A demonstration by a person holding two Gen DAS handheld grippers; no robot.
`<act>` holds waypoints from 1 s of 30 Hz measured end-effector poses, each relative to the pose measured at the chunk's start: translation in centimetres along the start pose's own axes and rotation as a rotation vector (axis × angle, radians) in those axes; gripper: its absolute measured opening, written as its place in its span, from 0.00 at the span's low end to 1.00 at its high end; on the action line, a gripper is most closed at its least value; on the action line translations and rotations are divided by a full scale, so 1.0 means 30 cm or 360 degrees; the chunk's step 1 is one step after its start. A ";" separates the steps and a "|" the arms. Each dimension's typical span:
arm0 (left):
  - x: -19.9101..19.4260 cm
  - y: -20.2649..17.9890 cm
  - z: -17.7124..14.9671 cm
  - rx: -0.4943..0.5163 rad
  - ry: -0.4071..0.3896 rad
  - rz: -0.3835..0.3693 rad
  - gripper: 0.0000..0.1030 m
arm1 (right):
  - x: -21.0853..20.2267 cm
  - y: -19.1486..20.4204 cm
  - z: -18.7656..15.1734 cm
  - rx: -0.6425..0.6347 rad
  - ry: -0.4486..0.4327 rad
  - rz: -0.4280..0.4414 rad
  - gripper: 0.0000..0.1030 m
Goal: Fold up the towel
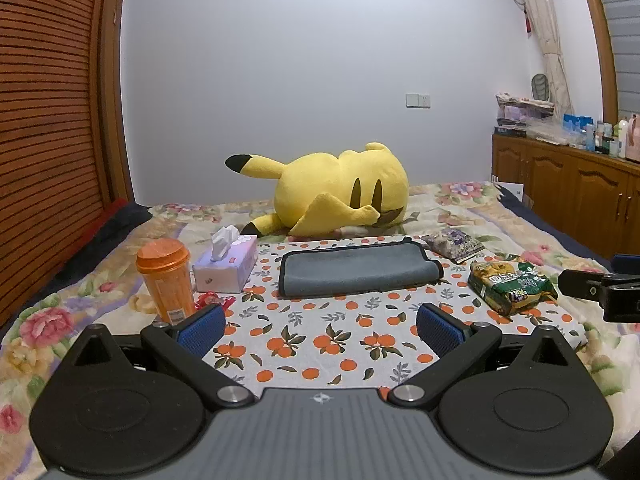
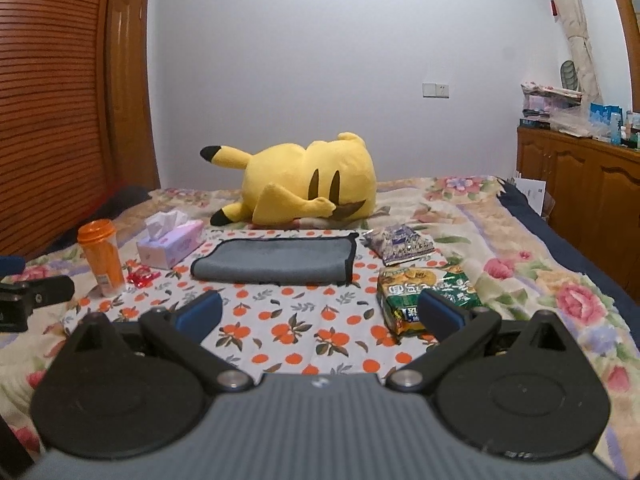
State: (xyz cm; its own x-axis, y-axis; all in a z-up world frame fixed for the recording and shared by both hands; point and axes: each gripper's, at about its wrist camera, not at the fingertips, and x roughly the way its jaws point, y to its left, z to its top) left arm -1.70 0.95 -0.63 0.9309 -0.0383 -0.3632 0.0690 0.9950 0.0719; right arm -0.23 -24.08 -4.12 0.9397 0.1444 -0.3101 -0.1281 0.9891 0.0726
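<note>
A grey towel [image 1: 356, 270] with dark edging lies folded in a long rectangle on an orange-print cloth [image 1: 320, 344] on the bed. It also shows in the right wrist view [image 2: 276, 262]. My left gripper [image 1: 320, 330] is open and empty, held back from the towel's near edge. My right gripper [image 2: 320, 314] is open and empty, also short of the towel. The right gripper's body shows at the right edge of the left wrist view [image 1: 600, 288]; the left gripper's body shows at the left edge of the right wrist view [image 2: 32, 300].
An orange cup [image 1: 166, 280], a tissue box [image 1: 226, 264] and a red wrapper [image 1: 212, 300] stand left of the towel. A purple packet [image 1: 454, 244] and a green snack bag [image 1: 510, 282] lie to its right. A yellow plush toy [image 1: 340, 192] lies behind. Wooden cabinets [image 1: 572, 188] stand at right.
</note>
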 end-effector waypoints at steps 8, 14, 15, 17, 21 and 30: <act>-0.006 0.000 0.002 0.0004 -0.0019 0.0002 1.00 | -0.002 -0.003 0.000 -0.0002 -0.0013 -0.0001 1.00; -0.007 0.000 0.002 0.0003 -0.0019 0.0003 1.00 | -0.002 -0.002 0.000 -0.0003 -0.0012 -0.0001 1.00; -0.007 0.000 0.002 0.0003 -0.0020 0.0002 1.00 | -0.002 -0.002 0.000 -0.0003 -0.0013 -0.0001 1.00; -0.007 0.000 0.002 0.0005 -0.0021 0.0003 1.00 | -0.002 -0.002 0.000 -0.0004 -0.0012 0.0000 1.00; -0.007 0.000 0.002 0.0004 -0.0020 0.0003 1.00 | -0.002 -0.001 0.000 -0.0003 -0.0013 -0.0001 1.00; -0.006 0.004 0.003 0.0001 -0.0019 0.0005 1.00 | -0.002 0.000 0.000 -0.0004 -0.0013 -0.0001 1.00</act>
State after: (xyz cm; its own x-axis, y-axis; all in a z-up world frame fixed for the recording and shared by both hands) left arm -1.84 1.06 -0.48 0.9353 -0.0363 -0.3520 0.0663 0.9951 0.0737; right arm -0.28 -24.10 -4.11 0.9422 0.1434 -0.3027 -0.1282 0.9893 0.0698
